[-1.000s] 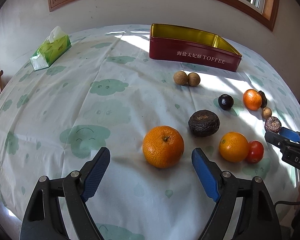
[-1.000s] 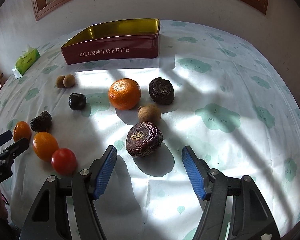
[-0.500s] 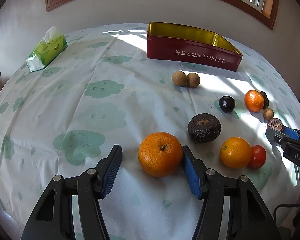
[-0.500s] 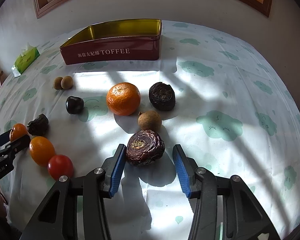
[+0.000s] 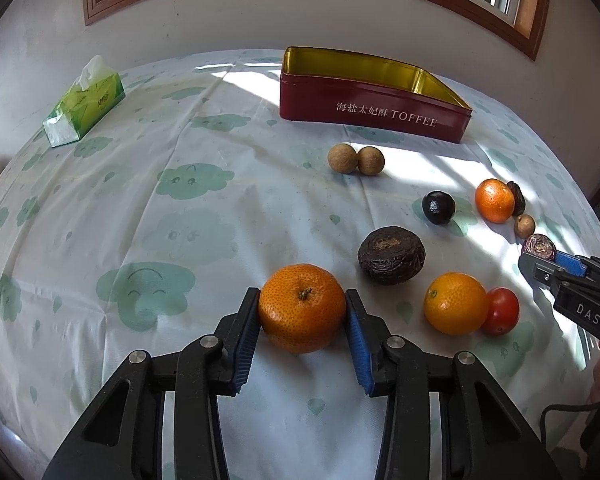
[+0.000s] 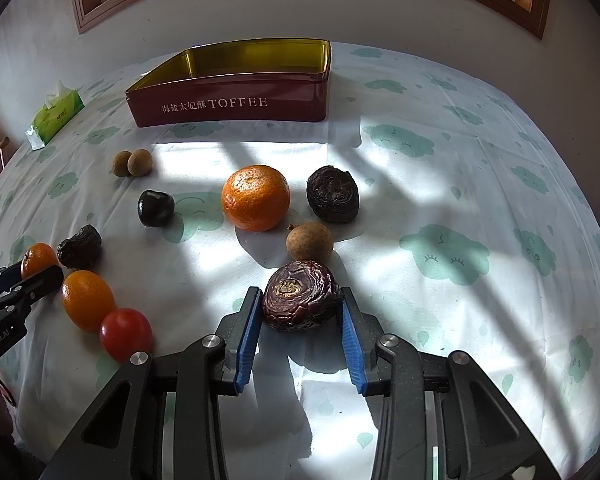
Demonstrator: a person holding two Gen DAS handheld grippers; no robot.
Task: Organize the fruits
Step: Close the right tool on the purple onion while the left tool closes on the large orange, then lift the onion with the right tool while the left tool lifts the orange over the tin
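On the cloud-print tablecloth, a large orange [image 5: 302,312] sits between the blue pads of my left gripper [image 5: 302,294]. The jaws are closing and both pads touch its sides. A wrinkled purple passion fruit [image 6: 300,300] lies between the pads of my right gripper [image 6: 300,291], whose jaws are also closing and pressing on it. Both fruits still rest on the cloth. The open red toffee tin [image 5: 376,114] [image 6: 228,104] stands empty at the back.
Loose fruits lie between the grippers: a dark wrinkled fruit [image 5: 391,255], a small orange [image 5: 455,303] against a tomato [image 5: 502,311], a dark plum [image 5: 438,208], two longans [image 5: 356,159], another orange [image 6: 255,198]. A green tissue pack [image 5: 86,104] sits far left.
Both grippers' jaws have narrowed from wide open onto their fruits, the left onto the orange, the right onto the purple passion fruit. Neither fruit has left the cloth.
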